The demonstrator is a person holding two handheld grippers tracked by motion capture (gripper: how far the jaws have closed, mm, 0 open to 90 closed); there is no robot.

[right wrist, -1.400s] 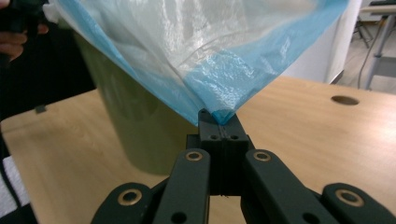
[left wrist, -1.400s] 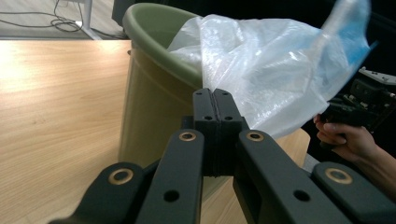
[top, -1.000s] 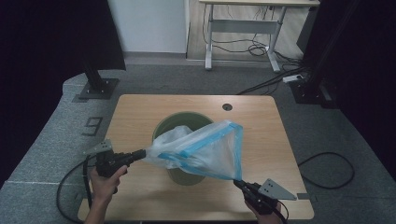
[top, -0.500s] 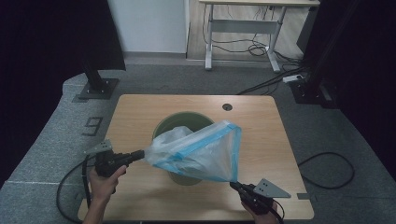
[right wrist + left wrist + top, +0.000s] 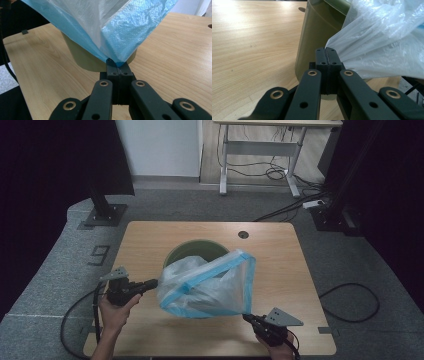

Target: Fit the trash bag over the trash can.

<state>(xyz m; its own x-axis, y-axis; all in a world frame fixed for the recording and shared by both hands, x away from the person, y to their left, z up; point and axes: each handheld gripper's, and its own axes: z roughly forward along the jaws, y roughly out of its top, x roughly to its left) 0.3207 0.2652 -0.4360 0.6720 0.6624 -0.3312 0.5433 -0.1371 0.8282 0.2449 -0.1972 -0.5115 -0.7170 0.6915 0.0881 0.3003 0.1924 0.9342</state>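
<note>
**Bag stretched open above the bin**

The clear plastic bag (image 5: 207,287) with its blue hem hangs spread over the green bin (image 5: 192,251), which stands near the middle of the counter (image 5: 280,255). It is pulled taut between two corners, probably so that its mouth opens wide enough to go over the bin's rim. The left claw (image 5: 152,283) is clenched on a bunched fold of the film at the bag's left side, just beside the bin's wall. The right claw (image 5: 248,318) pinches the blue hem at the near right corner, low over the counter's front edge. Held from opposite sides, the bag cannot sag or collapse into the bin.
</note>
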